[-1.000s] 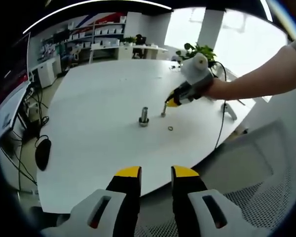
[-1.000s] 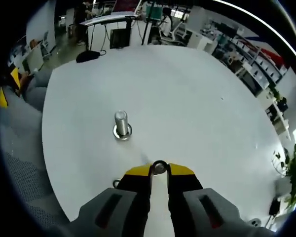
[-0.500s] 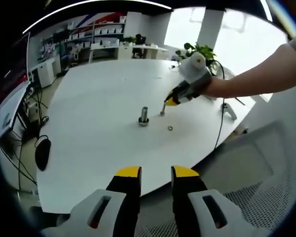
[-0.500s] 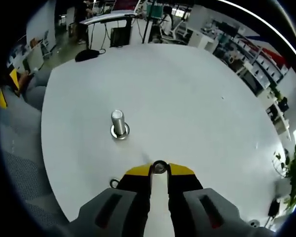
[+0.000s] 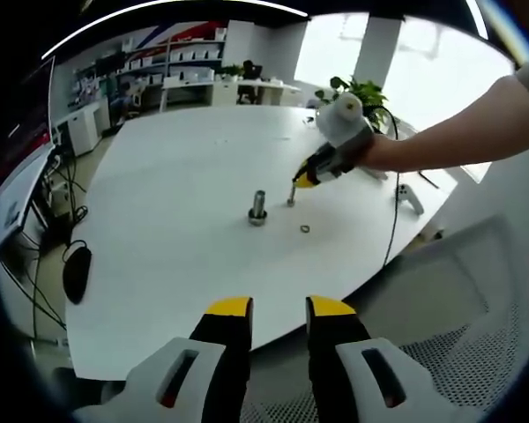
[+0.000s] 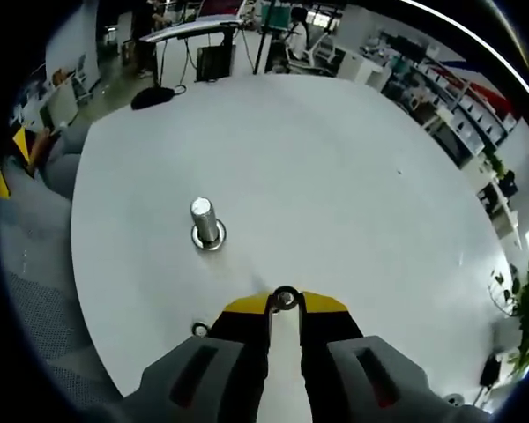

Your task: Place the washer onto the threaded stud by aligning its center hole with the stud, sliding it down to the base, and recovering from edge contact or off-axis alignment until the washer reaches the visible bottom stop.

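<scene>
Right gripper view: right gripper (image 6: 284, 301) is clenched on a washer (image 6: 286, 298), pinched by its edge at the yellow tips, held above the table (image 6: 353, 176) and short of the stud (image 6: 204, 222). Stud stands upright on its base flange, up and to the left of the washer, well apart. Judgement: step in hand is the carry to the stud; best to bring the hole over the stud top, level the washer flat before lowering, and wiggle off any edge catch on the threads rather than push. A second washer (image 6: 199, 330) lies flat on the table, nearer the camera than the stud, not in the path. Left gripper view: left gripper (image 5: 278, 308) hangs off the table edge, jaws apart and empty, far from the stud (image 5: 258, 207); mesh chair (image 5: 441, 326) sits beside it. Nothing blocks the approach.
</scene>
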Demonstrator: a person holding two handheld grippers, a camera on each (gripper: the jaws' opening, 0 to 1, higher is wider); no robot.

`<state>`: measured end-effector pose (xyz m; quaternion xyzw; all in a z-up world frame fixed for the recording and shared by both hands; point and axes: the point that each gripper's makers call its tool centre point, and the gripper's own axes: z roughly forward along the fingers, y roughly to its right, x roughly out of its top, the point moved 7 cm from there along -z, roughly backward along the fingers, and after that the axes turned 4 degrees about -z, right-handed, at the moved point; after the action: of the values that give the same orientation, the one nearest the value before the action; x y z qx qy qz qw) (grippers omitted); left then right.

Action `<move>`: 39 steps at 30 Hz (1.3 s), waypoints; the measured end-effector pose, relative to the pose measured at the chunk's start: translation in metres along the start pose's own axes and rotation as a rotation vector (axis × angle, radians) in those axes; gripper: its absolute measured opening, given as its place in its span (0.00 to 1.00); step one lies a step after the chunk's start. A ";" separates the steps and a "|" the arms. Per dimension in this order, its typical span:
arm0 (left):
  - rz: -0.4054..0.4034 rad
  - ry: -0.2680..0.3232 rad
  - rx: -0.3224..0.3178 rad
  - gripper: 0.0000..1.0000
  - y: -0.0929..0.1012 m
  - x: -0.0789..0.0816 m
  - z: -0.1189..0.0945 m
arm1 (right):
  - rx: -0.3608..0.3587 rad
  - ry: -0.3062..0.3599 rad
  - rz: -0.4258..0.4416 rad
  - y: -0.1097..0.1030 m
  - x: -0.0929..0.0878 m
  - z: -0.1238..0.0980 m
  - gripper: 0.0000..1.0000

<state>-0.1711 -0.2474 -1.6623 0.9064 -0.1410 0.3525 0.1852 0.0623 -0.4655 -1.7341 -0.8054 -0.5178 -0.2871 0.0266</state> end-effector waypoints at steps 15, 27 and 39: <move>-0.001 0.001 -0.006 0.22 0.001 0.000 0.000 | 0.050 -0.055 -0.017 0.003 0.005 0.001 0.13; -0.003 0.004 -0.005 0.22 0.000 0.001 0.000 | 0.064 -0.085 -0.050 0.003 0.001 -0.002 0.13; -0.002 0.000 -0.005 0.22 0.001 0.000 0.000 | 0.100 -0.108 -0.068 0.003 0.002 0.000 0.13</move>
<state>-0.1710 -0.2482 -1.6622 0.9060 -0.1411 0.3521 0.1880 0.0652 -0.4654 -1.7324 -0.7994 -0.5593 -0.2175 0.0291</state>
